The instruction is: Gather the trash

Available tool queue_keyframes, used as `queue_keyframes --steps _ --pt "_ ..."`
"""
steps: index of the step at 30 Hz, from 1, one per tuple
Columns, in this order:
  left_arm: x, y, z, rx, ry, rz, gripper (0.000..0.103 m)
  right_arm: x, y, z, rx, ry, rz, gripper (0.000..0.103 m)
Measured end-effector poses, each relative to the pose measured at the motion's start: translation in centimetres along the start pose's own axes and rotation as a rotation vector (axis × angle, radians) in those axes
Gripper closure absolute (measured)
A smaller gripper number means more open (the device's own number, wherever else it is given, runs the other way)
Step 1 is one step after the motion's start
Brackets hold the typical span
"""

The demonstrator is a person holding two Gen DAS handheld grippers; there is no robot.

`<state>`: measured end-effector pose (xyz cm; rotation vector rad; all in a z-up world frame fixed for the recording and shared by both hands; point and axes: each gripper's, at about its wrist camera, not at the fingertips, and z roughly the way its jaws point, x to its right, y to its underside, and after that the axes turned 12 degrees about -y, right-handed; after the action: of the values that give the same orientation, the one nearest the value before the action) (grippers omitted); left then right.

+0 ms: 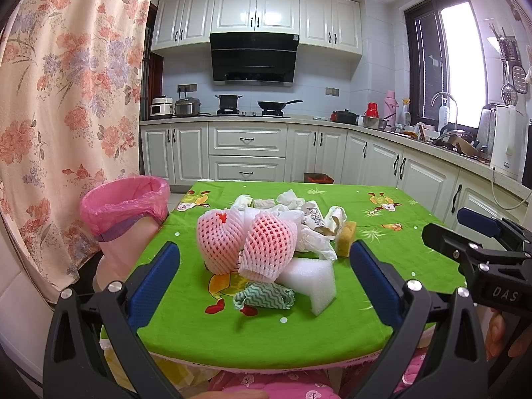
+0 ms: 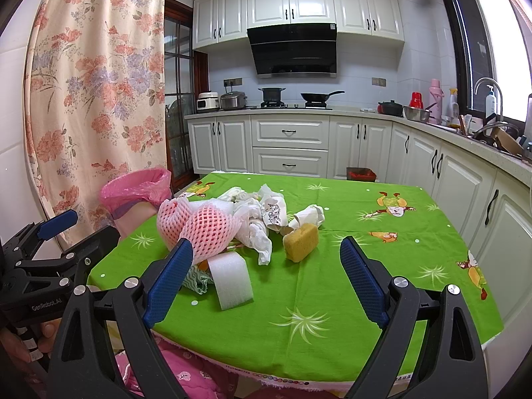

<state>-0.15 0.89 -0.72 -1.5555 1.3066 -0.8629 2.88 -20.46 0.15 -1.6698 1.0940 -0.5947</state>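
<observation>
Table: a green cloth with cartoon figures and starburst prints covers it and fills the lower middle of both views.
Room: a kitchen, with white cabinets across the top, a black range hood at upper centre, and a pot and a pan on the stove under it.
Curtain: a floral curtain hangs down the left side of both frames.
Window: a dark-framed window at upper right, with the sink and bottles below it.
Trash pile: heaped at the middle of the table; two pink foam fruit nets in front, crumpled white tissues and wrappers behind them.
Foam strip: a bent white foam strip lies at the near edge of the pile, touching the nets.
Rag: a green zigzag cloth lies rolled, just beside the foam strip.
Sponge: a yellow sponge sits at the right edge of the pile.
Bin: a bin with a pink bag liner stands off the table's left edge, mid-left in both frames.
Left wrist view only: the rag shows whole; the sponge is half hidden.
Right wrist view only: the sponge shows in full; a small red-lined box on the floor is plain.
Left gripper: spread wide, empty, short of the pile.
Right gripper: spread wide, empty, its left finger overlapping the nets in the frame.
</observation>
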Motion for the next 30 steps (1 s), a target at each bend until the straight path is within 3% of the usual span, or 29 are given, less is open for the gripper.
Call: queue_keyframes --steps 30 --pt "-0.5 -0.7 -0.8 0.008 -0.015 0.001 0.004 -1.2 0.2 0.3 -0.001 -0.008 0.005 0.019"
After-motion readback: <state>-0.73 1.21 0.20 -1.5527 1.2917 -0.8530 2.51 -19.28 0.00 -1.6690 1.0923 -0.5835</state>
